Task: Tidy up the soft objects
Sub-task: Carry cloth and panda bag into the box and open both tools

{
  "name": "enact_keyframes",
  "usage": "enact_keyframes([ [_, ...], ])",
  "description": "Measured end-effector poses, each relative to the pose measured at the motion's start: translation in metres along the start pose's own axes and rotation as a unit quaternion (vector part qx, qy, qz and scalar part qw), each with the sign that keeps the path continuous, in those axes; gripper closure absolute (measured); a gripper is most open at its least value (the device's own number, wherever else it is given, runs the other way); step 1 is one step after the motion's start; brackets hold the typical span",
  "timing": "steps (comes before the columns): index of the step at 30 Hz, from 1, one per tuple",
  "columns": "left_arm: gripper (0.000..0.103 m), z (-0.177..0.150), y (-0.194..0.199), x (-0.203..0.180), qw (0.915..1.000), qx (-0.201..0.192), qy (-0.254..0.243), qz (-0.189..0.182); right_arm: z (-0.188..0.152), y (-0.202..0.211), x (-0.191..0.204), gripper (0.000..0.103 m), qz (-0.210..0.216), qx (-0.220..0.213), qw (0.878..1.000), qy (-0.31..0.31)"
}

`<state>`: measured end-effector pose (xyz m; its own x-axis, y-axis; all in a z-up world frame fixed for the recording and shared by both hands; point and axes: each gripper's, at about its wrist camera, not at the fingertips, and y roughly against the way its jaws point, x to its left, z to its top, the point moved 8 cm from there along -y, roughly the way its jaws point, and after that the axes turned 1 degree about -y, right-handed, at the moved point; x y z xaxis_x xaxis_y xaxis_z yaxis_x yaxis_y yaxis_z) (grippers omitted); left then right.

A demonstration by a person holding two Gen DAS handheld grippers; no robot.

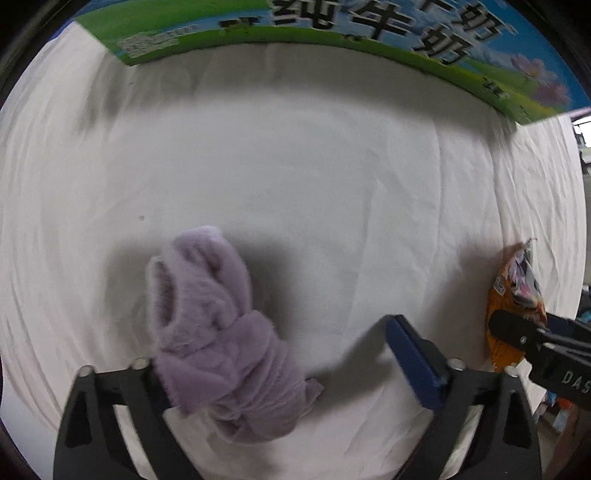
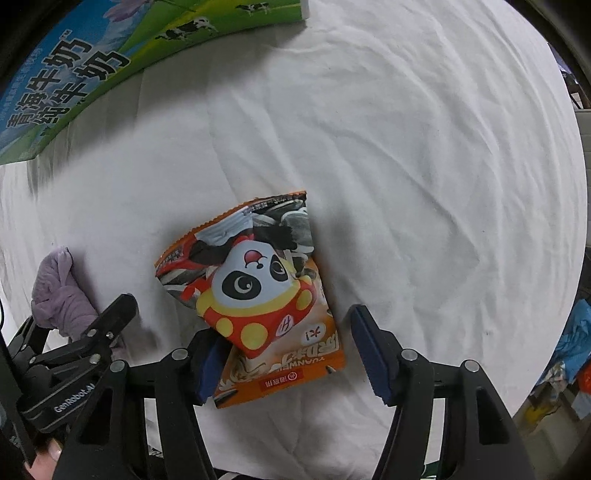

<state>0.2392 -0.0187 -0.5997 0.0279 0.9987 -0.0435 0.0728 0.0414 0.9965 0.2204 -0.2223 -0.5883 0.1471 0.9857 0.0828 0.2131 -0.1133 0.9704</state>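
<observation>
A fuzzy purple sock bundle [image 1: 218,332] lies on the white cloth [image 1: 314,184], between the wide-open fingers of my left gripper [image 1: 280,354], against the left finger and apart from the blue right pad [image 1: 410,354]. It also shows in the right wrist view [image 2: 59,295]. An orange snack bag with a panda [image 2: 258,295] lies between the open fingers of my right gripper [image 2: 284,350], touching the left pad [image 2: 210,365]. The bag's edge shows in the left wrist view [image 1: 513,295].
A green and blue milk carton box [image 1: 332,26] stands at the far edge of the cloth, also in the right wrist view [image 2: 92,62]. The table's edge runs down the right side [image 2: 569,277], with coloured clutter beyond it [image 2: 569,350].
</observation>
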Motion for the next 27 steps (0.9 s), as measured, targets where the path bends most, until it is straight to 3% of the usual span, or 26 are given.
enact_keyframes([
  [4,0.056,0.002,0.012,0.008,0.9998,-0.010,-0.001,0.014,0.005,-0.014,0.031,0.038,-0.008,0.002,1.000,0.001],
  [7,0.065,0.006,0.015,0.007,0.9995,-0.013,-0.012,0.026,0.003,-0.015,0.034,0.041,-0.032,0.000,0.999,0.010],
  [11,0.068,0.028,0.033,-0.002,0.9992,-0.015,-0.021,0.031,0.000,-0.009,0.044,0.051,-0.048,-0.005,0.999,0.017],
  [20,0.069,0.002,0.047,-0.006,0.9991,-0.024,-0.031,0.019,-0.013,0.005,0.061,0.064,-0.049,-0.024,0.998,0.025],
  [27,0.069,0.002,0.088,-0.018,0.9981,-0.048,-0.038,-0.007,-0.023,0.039,0.064,0.064,-0.003,-0.048,0.999,0.022],
])
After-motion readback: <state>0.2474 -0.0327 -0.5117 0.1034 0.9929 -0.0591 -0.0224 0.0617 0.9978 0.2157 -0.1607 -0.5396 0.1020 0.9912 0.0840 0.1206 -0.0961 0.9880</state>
